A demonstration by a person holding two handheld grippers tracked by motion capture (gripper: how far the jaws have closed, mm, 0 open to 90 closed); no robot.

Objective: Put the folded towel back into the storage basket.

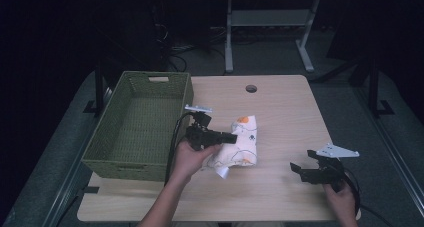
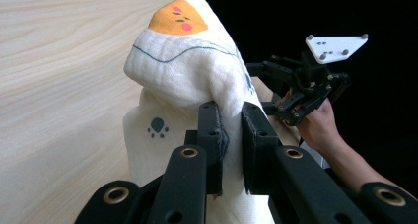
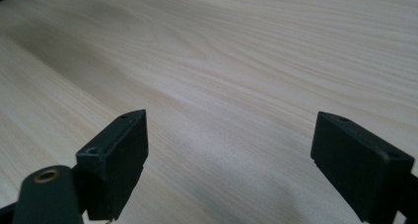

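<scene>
We work at the pale wooden table [image 1: 280,112], and the largest thing on it is the green woven basket [image 1: 137,159], which stands open and unfilled along our left edge. Just to its right lies the white printed cloth [image 1: 243,142], bunched on the tabletop with an orange patch at its far end and a small dark paw mark on its side.

Our left gripper [image 1: 227,137] has its jaws pressed together on a fold of that cloth; in the left gripper view the fabric is pinched tight between the two pads and drapes up and over them. We judge the step in hand to be the pick-up: the cloth is gripped and looks partly lifted, though much of it appears to rest on the wood.

Our right gripper [image 1: 302,171] hovers well apart at the near right of the table, its jaws spread wide over bare wood, holding nothing.

The next move probably calls for raising the cloth clear and carrying it left over the basket's near wall, which stands in the path; the hanging tail could catch on that rim. A round cable hole [image 1: 251,88] sits far off, out of the way.
</scene>
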